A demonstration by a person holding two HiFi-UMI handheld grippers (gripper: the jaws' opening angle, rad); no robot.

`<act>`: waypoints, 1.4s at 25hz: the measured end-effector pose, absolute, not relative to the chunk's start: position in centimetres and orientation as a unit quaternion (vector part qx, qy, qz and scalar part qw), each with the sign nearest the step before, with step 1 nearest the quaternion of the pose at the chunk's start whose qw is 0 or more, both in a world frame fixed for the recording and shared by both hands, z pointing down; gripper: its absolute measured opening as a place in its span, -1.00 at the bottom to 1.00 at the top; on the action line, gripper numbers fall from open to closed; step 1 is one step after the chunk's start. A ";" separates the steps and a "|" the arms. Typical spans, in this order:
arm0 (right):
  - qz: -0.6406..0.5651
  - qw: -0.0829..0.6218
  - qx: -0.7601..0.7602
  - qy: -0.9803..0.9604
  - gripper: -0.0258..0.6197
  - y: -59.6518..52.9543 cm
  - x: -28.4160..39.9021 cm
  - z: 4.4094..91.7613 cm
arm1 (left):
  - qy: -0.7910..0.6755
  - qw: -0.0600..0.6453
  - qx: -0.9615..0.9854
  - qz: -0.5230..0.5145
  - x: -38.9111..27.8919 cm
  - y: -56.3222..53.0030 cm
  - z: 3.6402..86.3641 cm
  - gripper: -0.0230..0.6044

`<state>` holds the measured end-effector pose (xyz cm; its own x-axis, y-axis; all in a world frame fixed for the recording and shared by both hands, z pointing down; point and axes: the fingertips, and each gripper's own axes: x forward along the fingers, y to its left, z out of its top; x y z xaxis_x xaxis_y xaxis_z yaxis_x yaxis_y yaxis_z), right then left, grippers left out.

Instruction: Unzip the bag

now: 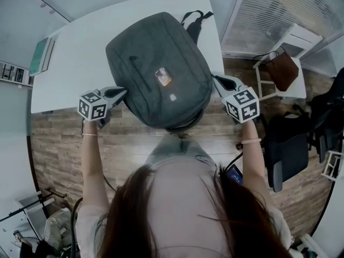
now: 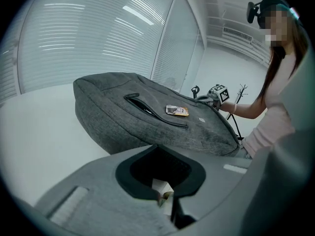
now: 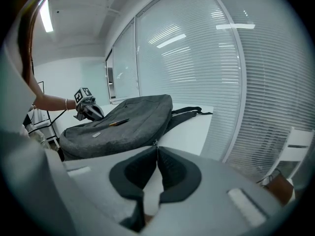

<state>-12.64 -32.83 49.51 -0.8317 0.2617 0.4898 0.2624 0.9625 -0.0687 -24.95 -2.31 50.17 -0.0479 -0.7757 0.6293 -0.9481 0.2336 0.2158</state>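
Observation:
A grey backpack (image 1: 161, 47) lies flat on the white table (image 1: 75, 52), with its front-pocket zipper (image 1: 141, 74) and a small orange patch (image 1: 163, 76) facing up. My left gripper (image 1: 123, 92) meets the bag's left edge. In the left gripper view its jaws (image 2: 156, 146) stand closed right against the bag's side (image 2: 123, 124), apparently pinching fabric. My right gripper (image 1: 215, 78) is at the bag's right edge. There it (image 3: 157, 146) is shut on a small zipper pull (image 3: 156, 142) beside the backpack (image 3: 128, 127). The bag's black straps (image 3: 189, 112) trail toward the far end of the table.
The table's near edge runs just under both grippers, with wooden floor (image 1: 70, 144) below it. A white chair holding a brown bag (image 1: 282, 71) and a black office chair (image 1: 287, 144) stand to the right. A flat green-edged item (image 1: 40, 55) lies at the table's left end.

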 end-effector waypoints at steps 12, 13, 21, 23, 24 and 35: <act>-0.007 0.256 -0.131 -0.958 -0.88 -33.4 -15.1 49.1 | -0.716 0.338 0.598 0.126 -24.9 -2.3 50.0 -0.89; -0.007 0.256 -0.130 -0.958 -0.88 -33.5 -15.2 49.1 | -0.715 0.340 0.598 0.125 -25.0 -2.3 50.0 -0.89; -0.015 0.247 -0.133 -0.960 -0.88 -33.8 -16.2 49.2 | -0.709 0.347 0.603 0.118 -25.1 -2.3 50.1 -0.89; -0.018 0.247 -0.140 -0.959 -0.88 -33.9 -16.5 49.3 | -0.713 0.347 0.598 0.117 -25.0 -2.4 50.1 -0.89; -0.021 0.248 -0.145 -0.958 -0.88 -33.9 -16.6 49.3 | -0.716 0.348 0.594 0.115 -25.0 -2.3 50.1 -0.89; -0.027 0.244 -0.205 -0.947 -0.88 -34.3 -18.4 49.3 | -0.758 0.361 0.529 0.125 -25.2 -2.5 50.2 -0.89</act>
<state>-18.39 -34.30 49.31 -0.7968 0.3749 0.4739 0.4017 0.9145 -0.0481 -25.19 -2.54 50.15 -0.1808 -0.7115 0.6791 -0.8919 0.4096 0.1917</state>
